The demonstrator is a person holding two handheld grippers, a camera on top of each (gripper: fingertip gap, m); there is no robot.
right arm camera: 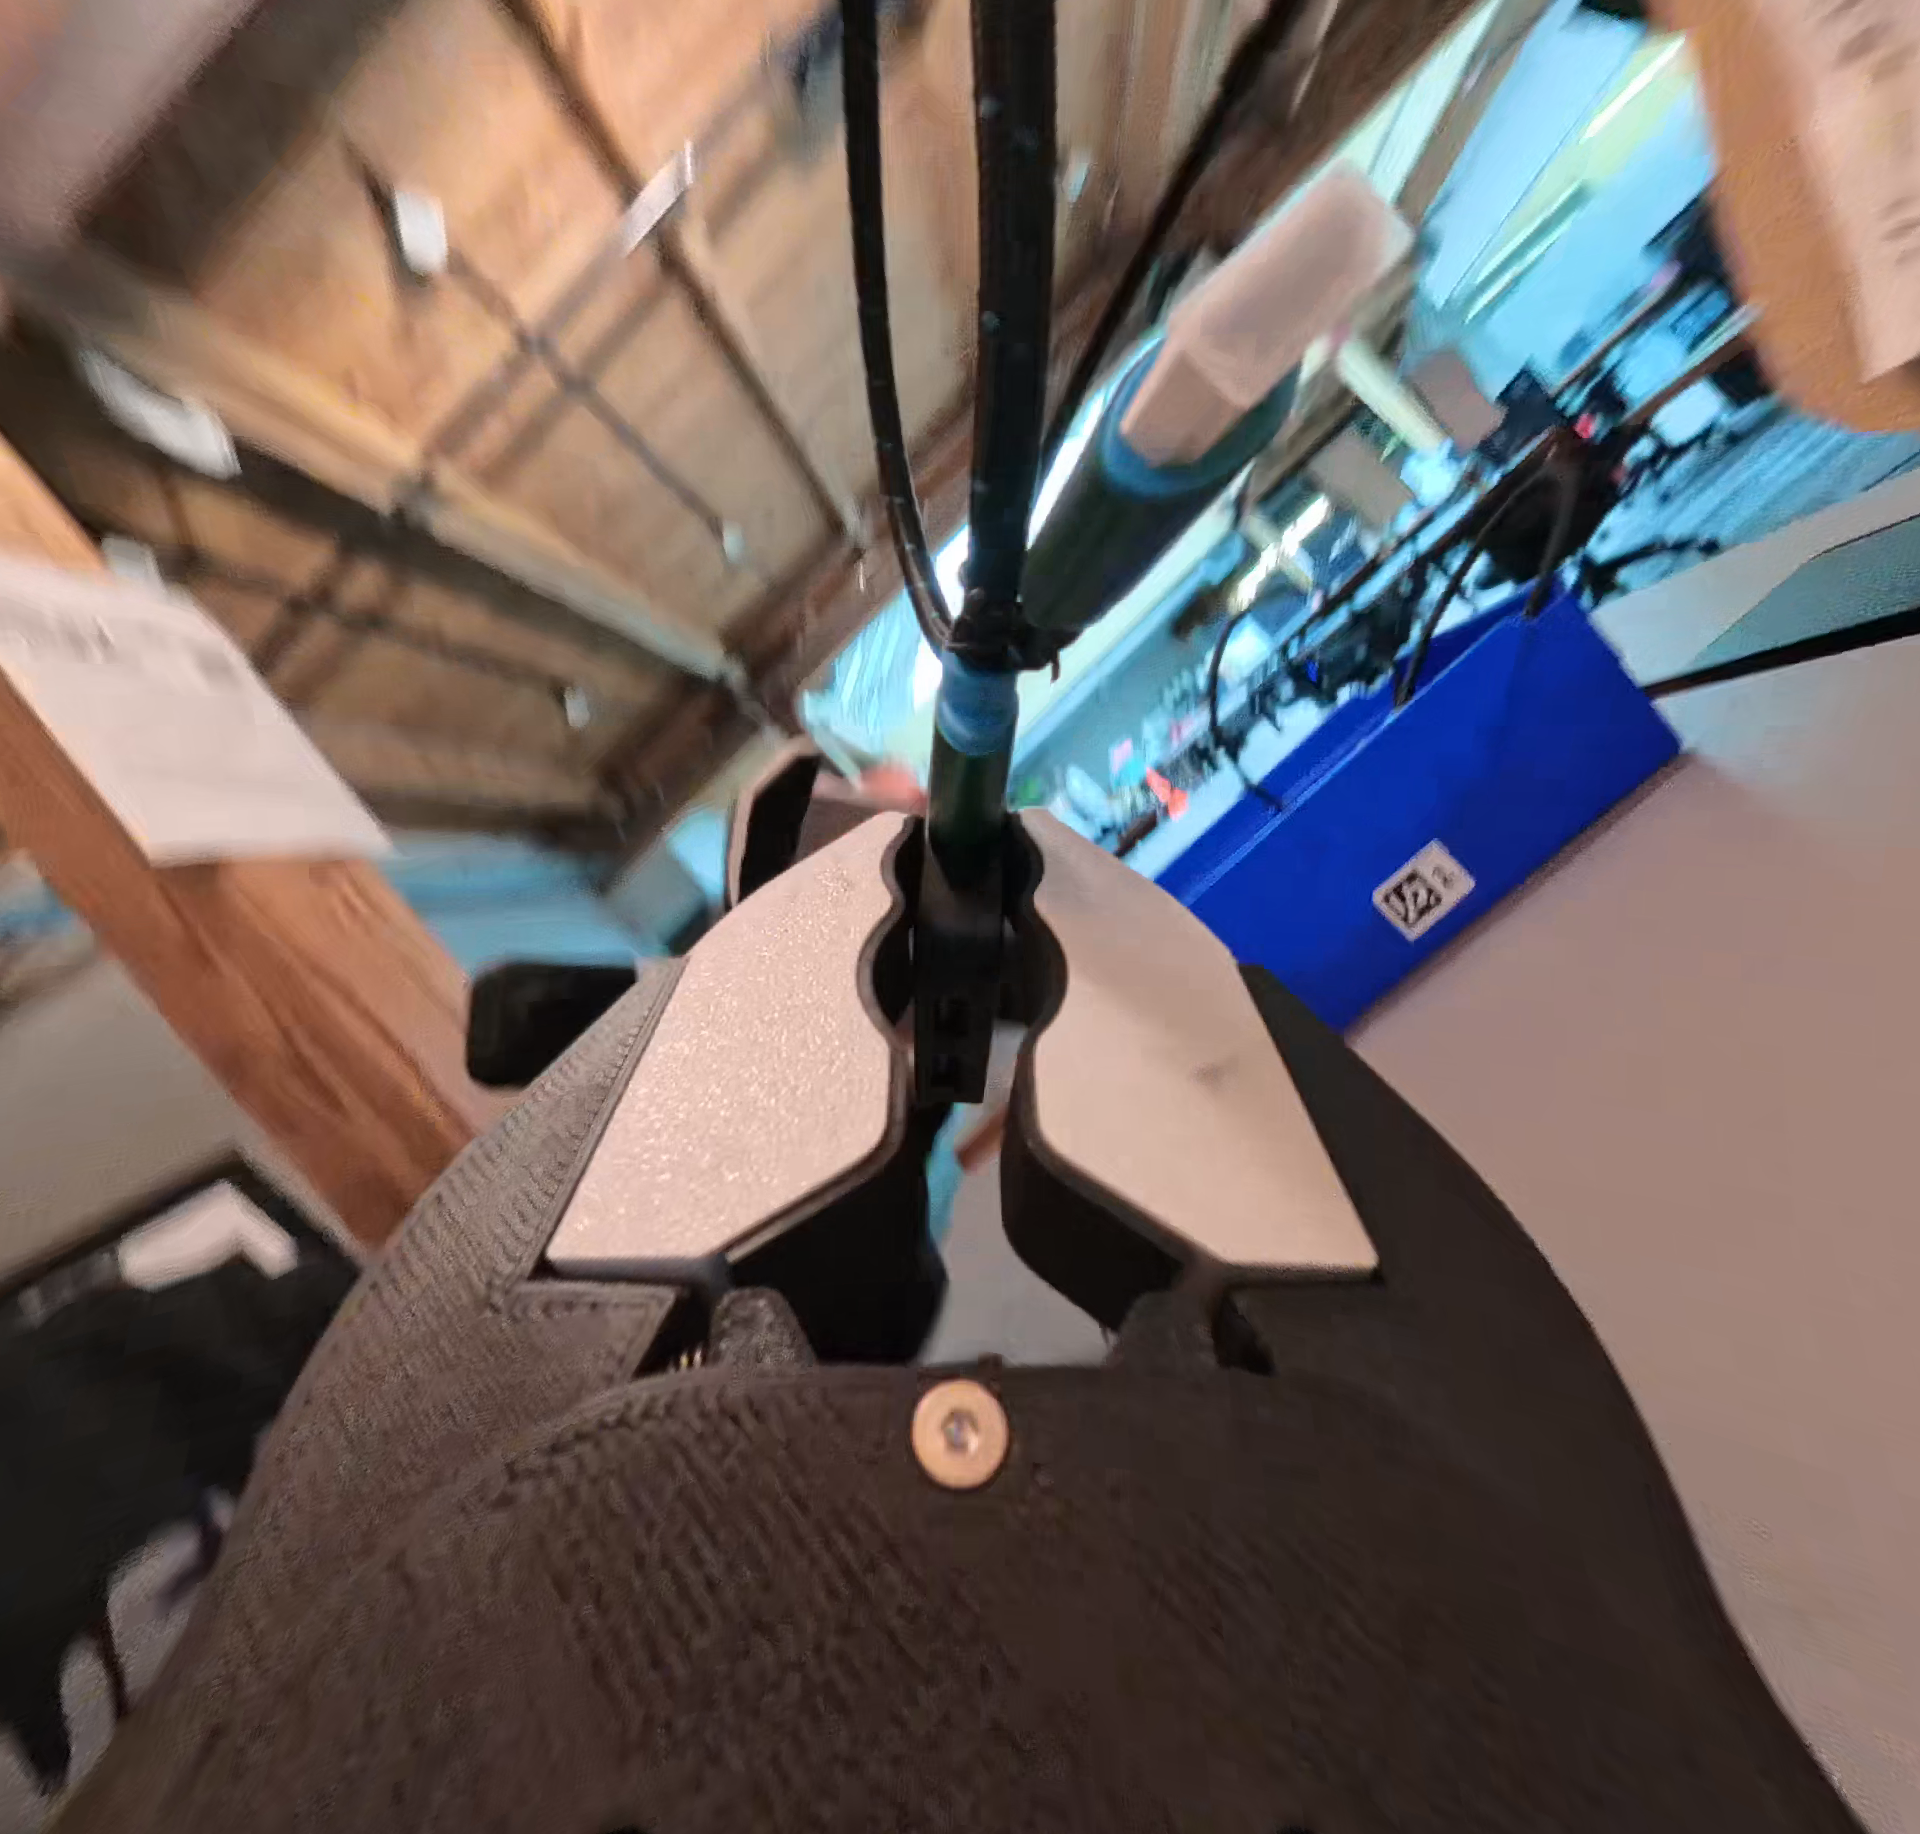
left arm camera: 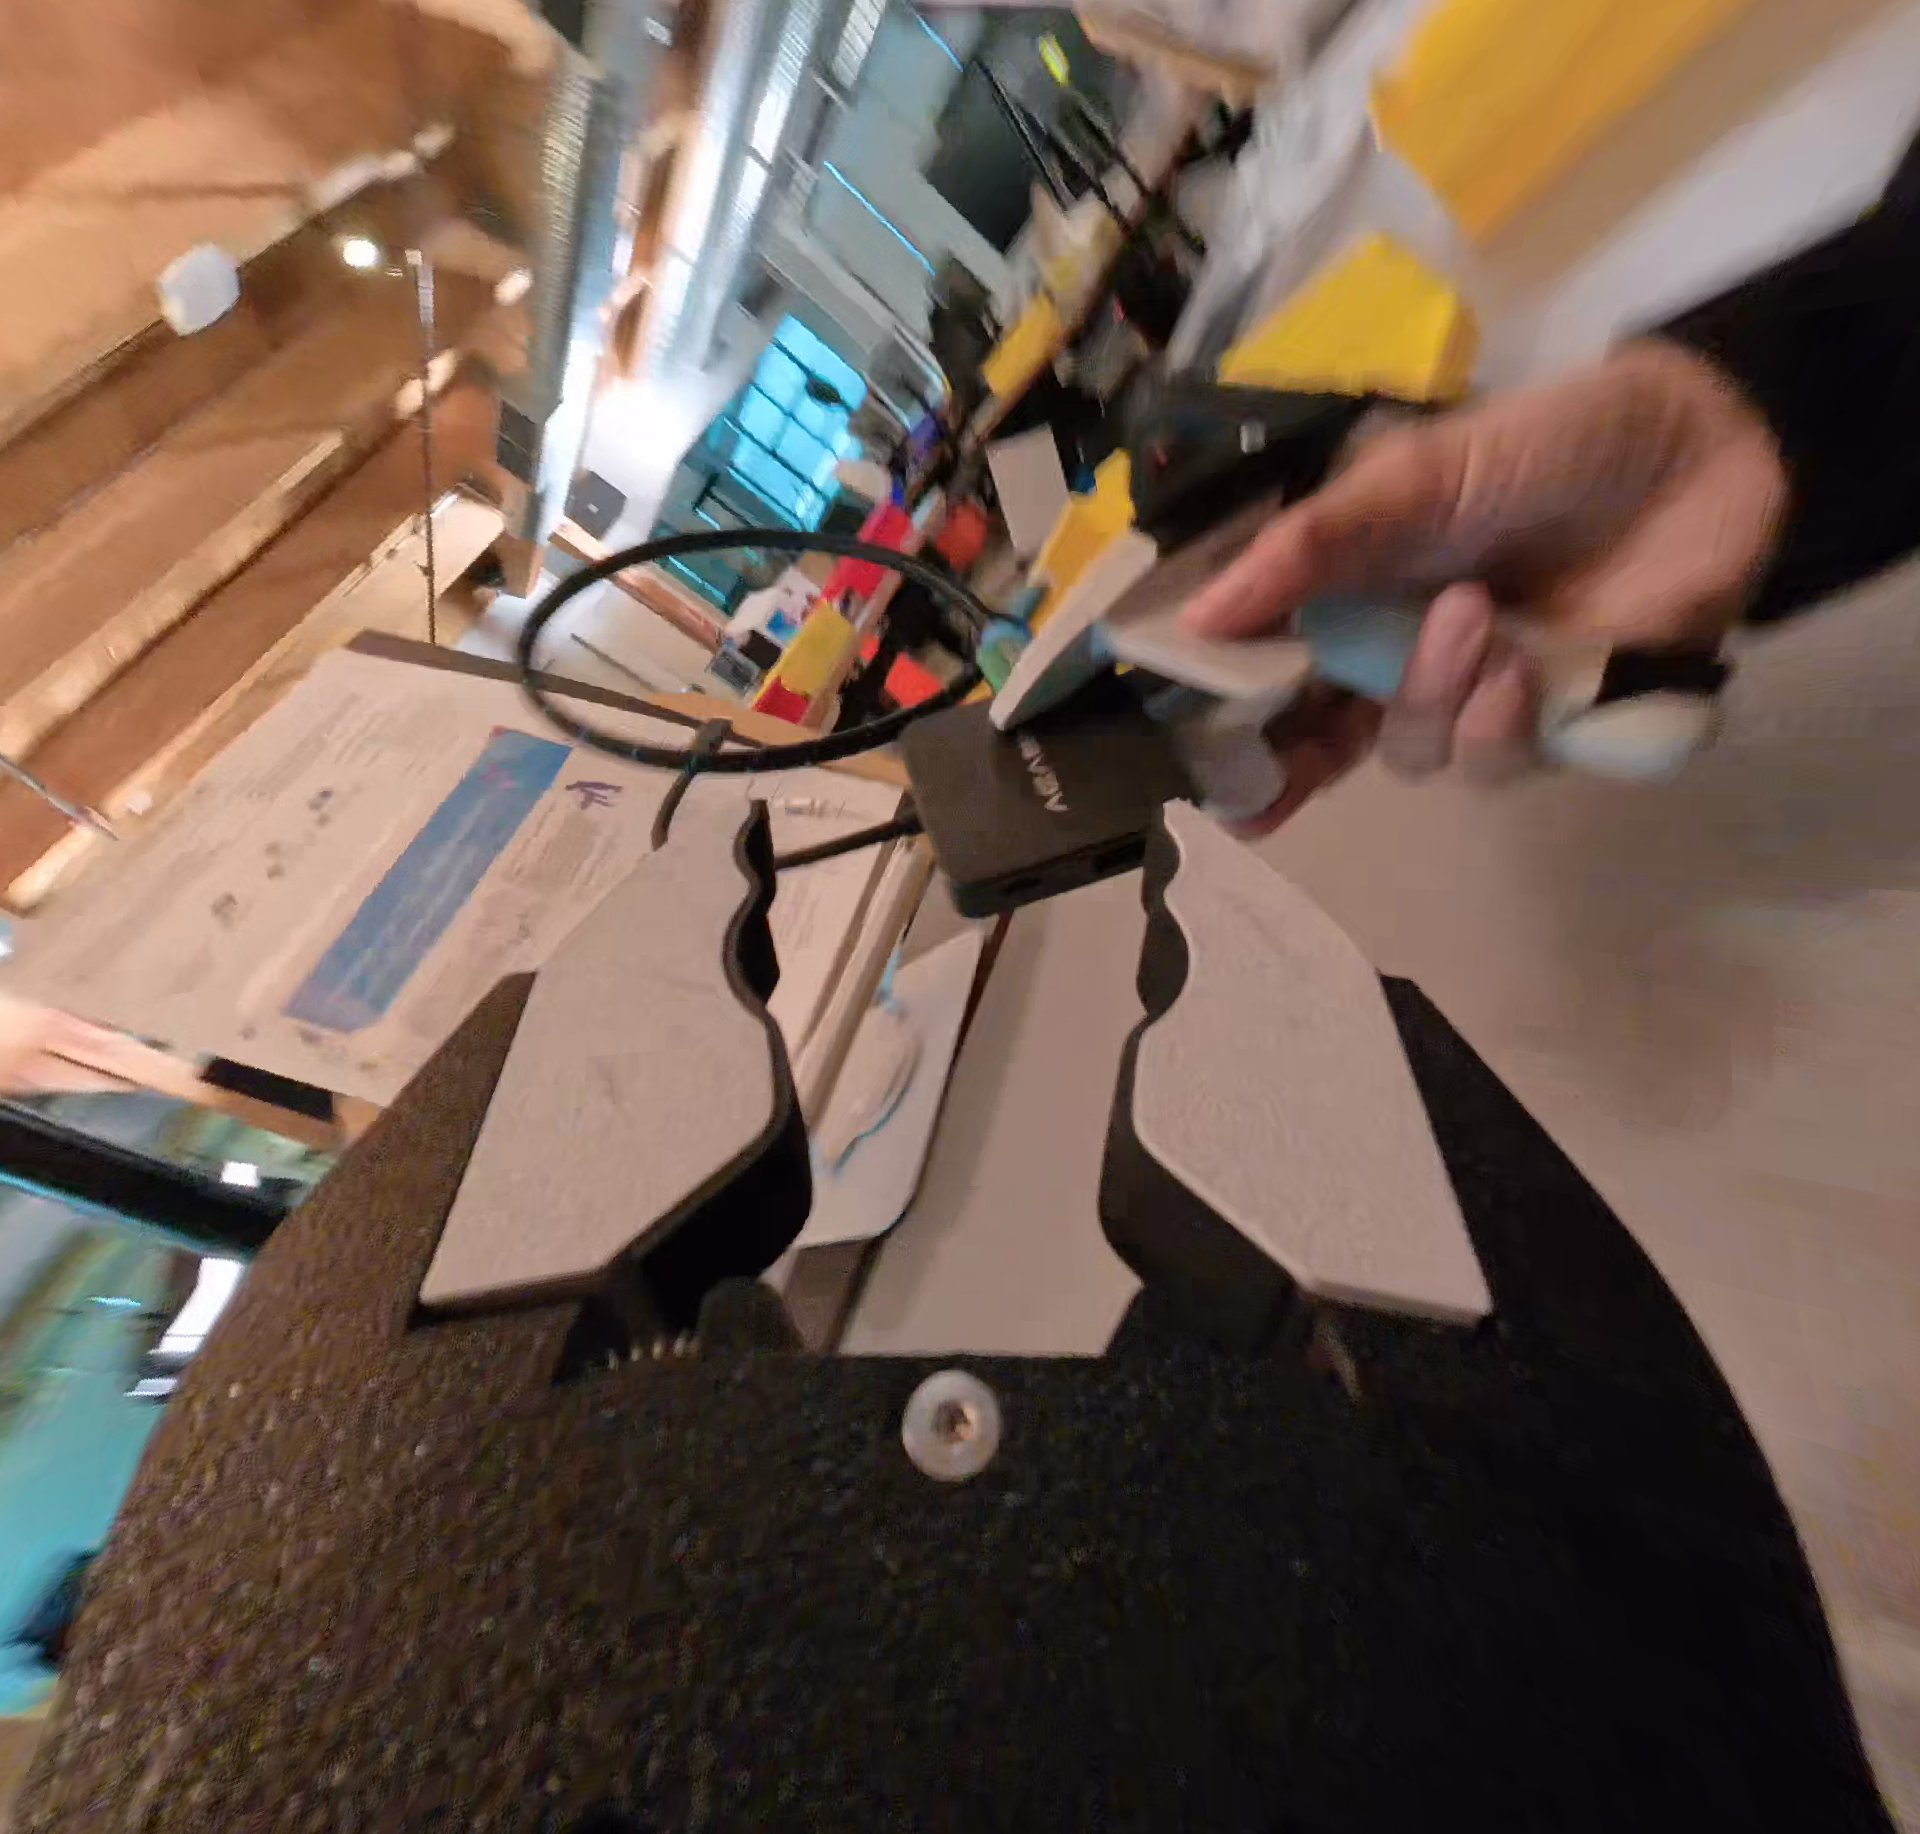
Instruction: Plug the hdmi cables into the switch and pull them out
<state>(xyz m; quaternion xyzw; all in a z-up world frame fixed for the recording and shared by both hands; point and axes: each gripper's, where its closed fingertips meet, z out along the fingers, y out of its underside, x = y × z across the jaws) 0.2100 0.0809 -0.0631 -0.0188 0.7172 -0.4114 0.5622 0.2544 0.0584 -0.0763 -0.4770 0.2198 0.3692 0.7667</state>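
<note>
The black HDMI switch lies on the table just beyond my left gripper, whose jaws stand wide open and empty; two ports show on its near edge. A black cable loops behind it, bound with a tie. The right gripper, held by a hand, shows above the switch in the left wrist view. In the right wrist view my right gripper is shut on a black HDMI plug; its cable with a blue band runs up and away. A second plug hangs beside it.
Printed paper sheets lie on the table to the left of the switch. Yellow blocks and coloured clutter stand behind it. A blue box sits on the grey table at the right, and a wooden post stands at the left.
</note>
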